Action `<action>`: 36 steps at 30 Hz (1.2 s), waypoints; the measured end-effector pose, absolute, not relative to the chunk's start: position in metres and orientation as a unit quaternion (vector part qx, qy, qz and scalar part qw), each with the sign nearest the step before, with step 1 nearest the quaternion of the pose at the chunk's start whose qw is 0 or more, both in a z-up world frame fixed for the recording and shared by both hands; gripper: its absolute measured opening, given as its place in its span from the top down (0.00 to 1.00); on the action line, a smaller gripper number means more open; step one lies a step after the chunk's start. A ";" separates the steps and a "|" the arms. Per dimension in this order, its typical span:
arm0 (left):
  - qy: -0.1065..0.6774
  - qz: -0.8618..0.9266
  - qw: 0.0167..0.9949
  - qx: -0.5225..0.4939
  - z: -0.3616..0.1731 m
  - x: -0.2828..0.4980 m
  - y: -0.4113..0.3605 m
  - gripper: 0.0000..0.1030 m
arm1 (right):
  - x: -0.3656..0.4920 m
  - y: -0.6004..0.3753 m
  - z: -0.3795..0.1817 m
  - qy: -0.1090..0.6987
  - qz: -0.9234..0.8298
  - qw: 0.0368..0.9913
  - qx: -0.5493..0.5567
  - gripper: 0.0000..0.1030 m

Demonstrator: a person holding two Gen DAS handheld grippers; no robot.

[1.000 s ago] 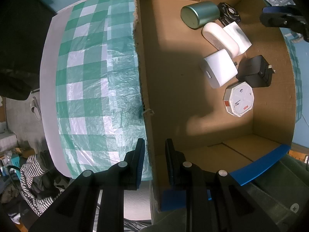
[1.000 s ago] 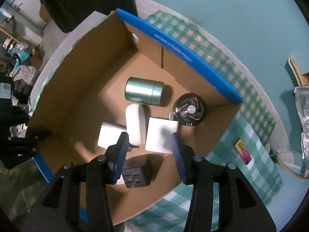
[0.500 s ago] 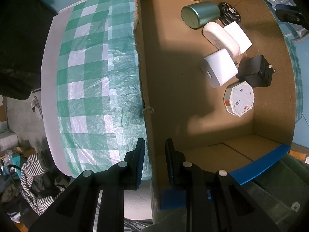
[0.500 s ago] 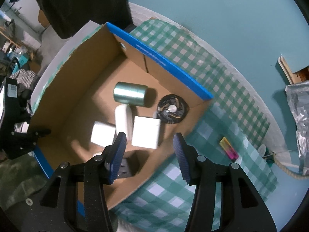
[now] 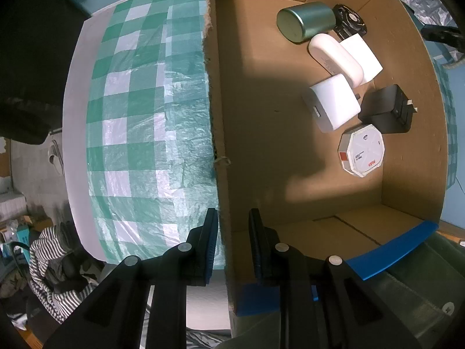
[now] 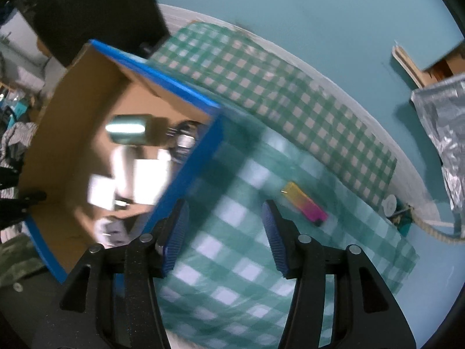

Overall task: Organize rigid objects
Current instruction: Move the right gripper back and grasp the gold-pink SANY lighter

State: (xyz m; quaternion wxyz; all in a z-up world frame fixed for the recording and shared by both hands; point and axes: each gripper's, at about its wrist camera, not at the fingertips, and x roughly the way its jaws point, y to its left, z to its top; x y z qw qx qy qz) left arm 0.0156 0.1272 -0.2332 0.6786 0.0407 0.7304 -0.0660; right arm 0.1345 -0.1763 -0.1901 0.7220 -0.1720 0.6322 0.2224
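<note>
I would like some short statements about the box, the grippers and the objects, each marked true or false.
1. The left gripper is clamped on the cardboard box wall. True.
2. The green metal can stands upright. False: it lies on its side.
3. The yellow-pink lighter lies on the checked tablecloth, outside the box. True.
4. The right gripper holds the lighter. False: its opening jaws are empty.
5. The black charger lies on the tablecloth. False: it is inside the box.
</note>
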 end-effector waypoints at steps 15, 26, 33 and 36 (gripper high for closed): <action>0.735 -0.046 0.676 0.027 -0.237 0.012 0.133 0.79 | 0.171 -0.246 -0.277 0.661 0.196 0.691 -0.217 0.46; 0.736 -0.039 0.676 0.023 -0.245 0.013 0.143 0.79 | 0.182 -0.246 -0.294 0.656 0.197 0.699 -0.206 0.46; 0.736 -0.043 0.675 0.028 -0.246 0.013 0.144 0.79 | 0.179 -0.245 -0.293 0.666 0.191 0.697 -0.186 0.72; 0.736 -0.045 0.675 0.030 -0.247 0.014 0.144 0.79 | 0.175 -0.243 -0.293 0.676 0.183 0.691 -0.178 0.77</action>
